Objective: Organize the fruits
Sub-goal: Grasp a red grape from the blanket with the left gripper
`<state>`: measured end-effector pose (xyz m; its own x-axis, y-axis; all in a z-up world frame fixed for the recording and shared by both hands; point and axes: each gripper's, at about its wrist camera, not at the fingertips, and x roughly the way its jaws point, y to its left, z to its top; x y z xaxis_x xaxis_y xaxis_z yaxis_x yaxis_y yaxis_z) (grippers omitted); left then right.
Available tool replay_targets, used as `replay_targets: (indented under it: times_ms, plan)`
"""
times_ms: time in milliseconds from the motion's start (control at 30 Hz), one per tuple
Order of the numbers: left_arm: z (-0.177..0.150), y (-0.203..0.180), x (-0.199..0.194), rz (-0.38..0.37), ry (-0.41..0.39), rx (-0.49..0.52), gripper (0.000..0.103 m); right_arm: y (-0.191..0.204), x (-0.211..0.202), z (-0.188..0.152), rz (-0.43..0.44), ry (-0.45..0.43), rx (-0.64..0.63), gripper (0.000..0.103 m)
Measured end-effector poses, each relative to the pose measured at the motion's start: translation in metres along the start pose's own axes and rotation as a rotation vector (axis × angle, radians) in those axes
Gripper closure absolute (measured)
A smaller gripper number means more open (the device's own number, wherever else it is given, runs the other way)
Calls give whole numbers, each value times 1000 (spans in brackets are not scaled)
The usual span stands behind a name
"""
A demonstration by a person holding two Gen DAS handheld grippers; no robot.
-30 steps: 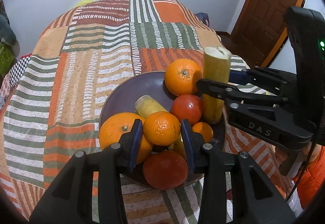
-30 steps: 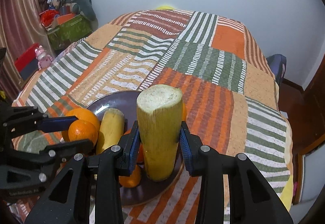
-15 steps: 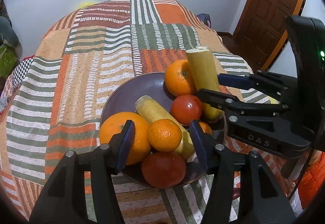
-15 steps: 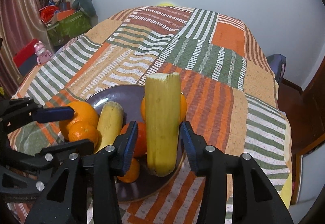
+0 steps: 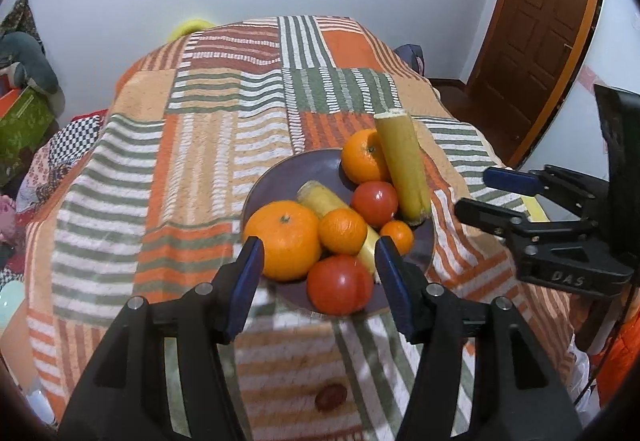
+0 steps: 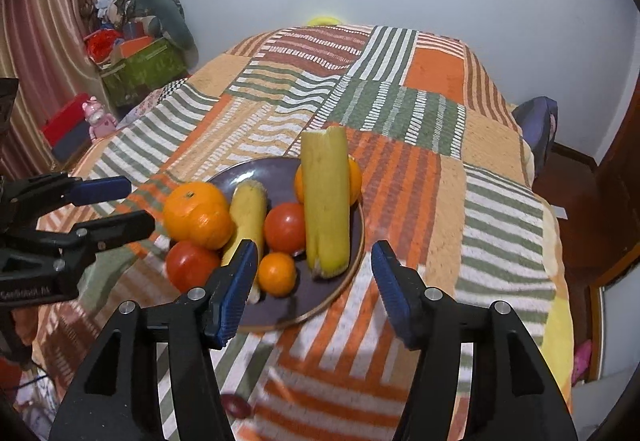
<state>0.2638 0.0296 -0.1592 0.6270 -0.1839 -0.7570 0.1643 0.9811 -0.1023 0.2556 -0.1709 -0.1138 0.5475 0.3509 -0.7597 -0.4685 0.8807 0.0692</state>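
White walls and a brown wooden door (image 5: 544, 21) are seen behind a tabletop covered by a striped patchwork cloth (image 5: 200, 145) in orange, green and white. On the cloth, a round dark purple plate (image 5: 280, 177) is filled with fruit. A big orange (image 5: 284, 245), a small orange (image 5: 343, 231), two red tomatoes (image 5: 340, 284) and a lying yellow corn cob (image 6: 246, 217) are crowded together on it. A second yellow corn cob (image 6: 326, 201) is stood upright at the plate's edge, leaned against another orange (image 5: 362, 163). The left gripper (image 5: 318, 275) is held wide open just in front of the plate, with nothing in it. The right gripper (image 6: 312, 279) is also spread wide and empty, near the upright cob but not touching it.
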Motion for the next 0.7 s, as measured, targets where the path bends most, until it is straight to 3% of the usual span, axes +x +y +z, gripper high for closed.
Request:
replay_targets:
  times_ms: [200,700]
  plan:
    - [-26,4,-15,6,30,-19,45,13,-17,-19,17,-2,7,36]
    - [-87,-3,-8,-22,152,-27,45,36,-1,-71,82,135,29,37]
